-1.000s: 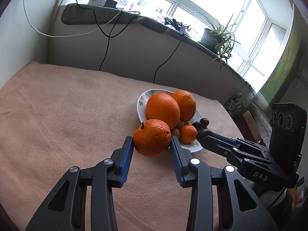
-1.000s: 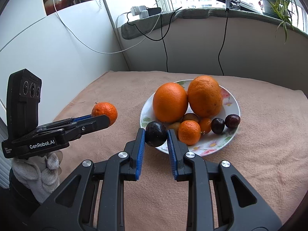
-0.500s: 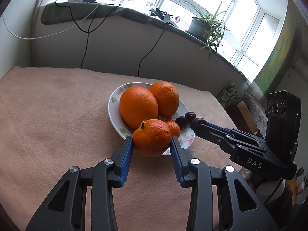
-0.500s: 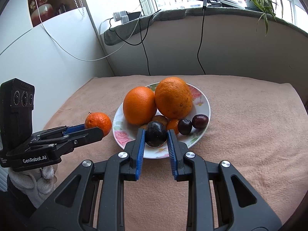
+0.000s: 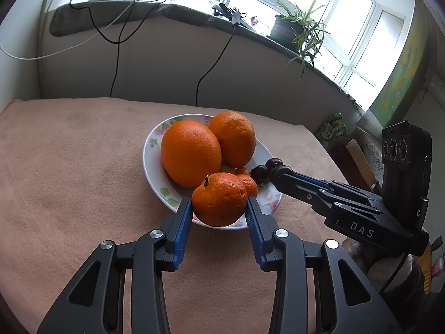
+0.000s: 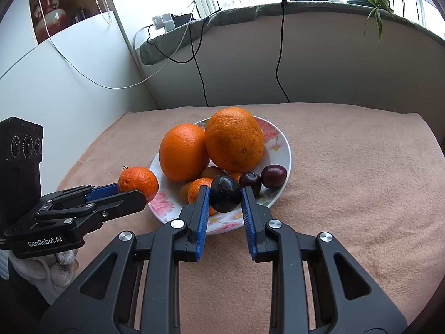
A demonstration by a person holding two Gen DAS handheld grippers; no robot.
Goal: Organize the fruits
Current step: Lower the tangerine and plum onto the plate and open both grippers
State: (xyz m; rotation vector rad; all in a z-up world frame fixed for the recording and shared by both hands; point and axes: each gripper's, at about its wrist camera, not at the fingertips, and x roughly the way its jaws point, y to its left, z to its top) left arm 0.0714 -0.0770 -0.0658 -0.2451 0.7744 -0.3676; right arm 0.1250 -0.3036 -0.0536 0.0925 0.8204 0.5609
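Observation:
A flowered white plate (image 5: 151,164) (image 6: 283,150) on the pink cloth holds two big oranges (image 5: 190,153) (image 6: 235,139), small tangerines (image 6: 196,190) and two dark plums (image 6: 274,175). My left gripper (image 5: 219,208) is shut on a tangerine (image 5: 219,199) (image 6: 137,182) and holds it over the plate's near left rim. My right gripper (image 6: 225,197) is shut on a dark plum (image 6: 225,193) over the plate's near edge; in the left wrist view only the plum's top (image 5: 281,170) shows at its fingertips.
The pink cloth (image 5: 69,181) (image 6: 361,181) covers the table around the plate. A grey wall and sill with hanging cables (image 5: 116,55) stand behind. A potted plant (image 5: 289,29) sits on the sill. Boxes and bags (image 5: 333,133) lie past the table's right edge.
Both grippers have moved in toward the plate with their fruit. The tangerine is now over the plate's rim, and the plum is over the plate's near edge.

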